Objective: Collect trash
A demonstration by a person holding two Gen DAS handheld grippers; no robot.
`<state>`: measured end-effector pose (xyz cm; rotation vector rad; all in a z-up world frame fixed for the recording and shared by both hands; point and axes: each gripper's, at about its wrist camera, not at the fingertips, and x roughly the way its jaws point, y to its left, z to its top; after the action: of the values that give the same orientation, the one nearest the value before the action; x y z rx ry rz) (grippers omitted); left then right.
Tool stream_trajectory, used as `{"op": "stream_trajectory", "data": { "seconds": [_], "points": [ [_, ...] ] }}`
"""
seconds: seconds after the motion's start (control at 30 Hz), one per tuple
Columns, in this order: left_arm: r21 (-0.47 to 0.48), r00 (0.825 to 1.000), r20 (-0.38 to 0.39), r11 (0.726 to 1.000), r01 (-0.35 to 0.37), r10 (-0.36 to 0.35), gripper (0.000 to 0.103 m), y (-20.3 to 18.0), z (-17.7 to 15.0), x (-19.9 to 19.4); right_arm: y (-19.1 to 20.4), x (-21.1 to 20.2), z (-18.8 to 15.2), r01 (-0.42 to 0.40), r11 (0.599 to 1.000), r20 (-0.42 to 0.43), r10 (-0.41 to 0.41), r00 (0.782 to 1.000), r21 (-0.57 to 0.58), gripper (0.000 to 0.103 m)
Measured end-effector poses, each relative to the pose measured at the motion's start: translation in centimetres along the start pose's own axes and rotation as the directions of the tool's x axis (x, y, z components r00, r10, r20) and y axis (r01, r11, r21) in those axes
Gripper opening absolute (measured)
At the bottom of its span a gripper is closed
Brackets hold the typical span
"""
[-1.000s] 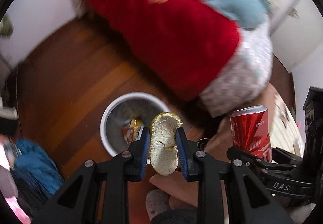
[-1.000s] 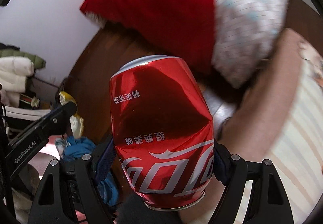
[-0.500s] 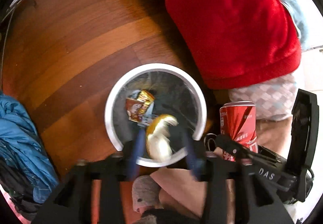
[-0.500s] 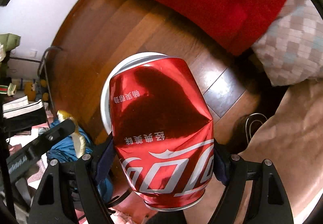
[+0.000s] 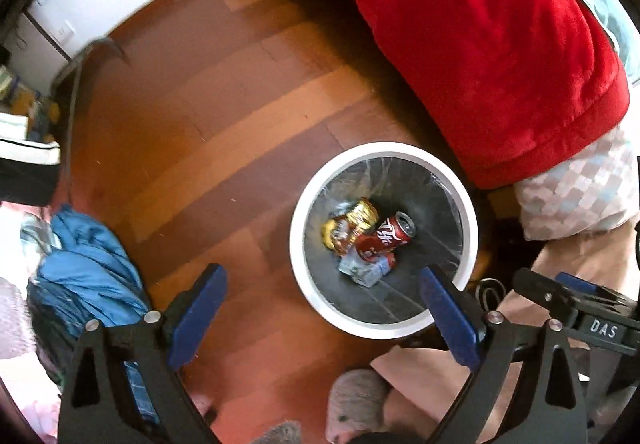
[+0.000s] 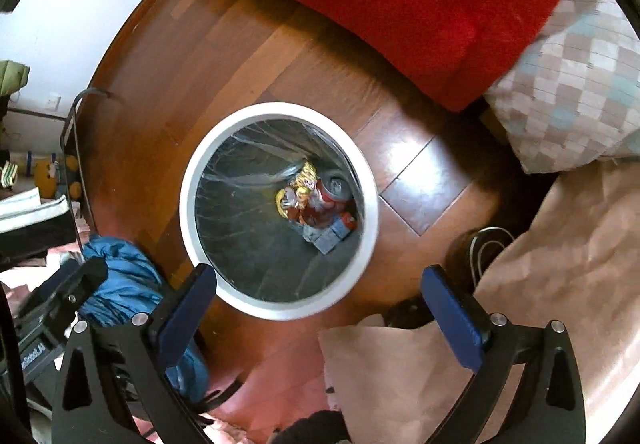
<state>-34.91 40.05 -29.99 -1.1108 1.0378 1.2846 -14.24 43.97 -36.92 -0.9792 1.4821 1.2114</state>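
A white round trash bin with a dark liner stands on the wooden floor; it also shows in the right wrist view. Inside lie a red cola can, a yellow peel among wrappers, and a bluish packet. The same heap shows in the right wrist view. My left gripper is open and empty above the bin's near rim. My right gripper is open and empty above the bin.
A red blanket and a checked quilt hang off a bed at the back right. Blue clothing lies on the floor at the left. The person's legs in beige trousers and a slipper are close below.
Both grippers have opened. The yellow peel left the left gripper and the cola can left the right gripper; both now lie in the bin. Both cameras tilted down over the bin.
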Motion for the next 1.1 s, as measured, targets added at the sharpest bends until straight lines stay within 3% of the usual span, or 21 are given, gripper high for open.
{"op": "stream_trajectory", "data": {
  "seconds": [0.17,0.47,0.87,1.0,1.1],
  "points": [
    [0.024,0.999,0.041,0.999,-0.033,0.032,0.098,-0.7,-1.9,-1.3,0.3,-1.3,-2.7,0.053,0.997,0.025,-0.052,0.998,-0.053,0.103],
    [0.053,0.993,0.108,0.998,-0.043,0.037,0.098,-1.5,-4.6,-5.1,0.6,-5.3,-7.0,0.074,0.993,0.102,-0.065,0.993,-0.087,0.103],
    [0.092,0.97,0.242,0.996,-0.014,-0.008,0.098,-2.2,-8.1,-13.8,0.8,-14.2,-12.3,0.014,0.997,0.243,0.006,0.97,-0.081,0.103],
    [0.105,0.953,0.302,0.994,0.0,-0.032,0.098,-2.9,-9.6,-17.9,0.5,-18.4,-14.8,-0.043,0.996,0.299,0.065,0.952,-0.08,0.103],
    [0.116,0.938,0.344,0.993,-0.002,-0.039,0.098,-3.8,-10.9,-20.6,-0.3,-21.9,-17.1,-0.1,0.992,0.357,0.12,0.927,-0.073,0.103]
  ]
}}
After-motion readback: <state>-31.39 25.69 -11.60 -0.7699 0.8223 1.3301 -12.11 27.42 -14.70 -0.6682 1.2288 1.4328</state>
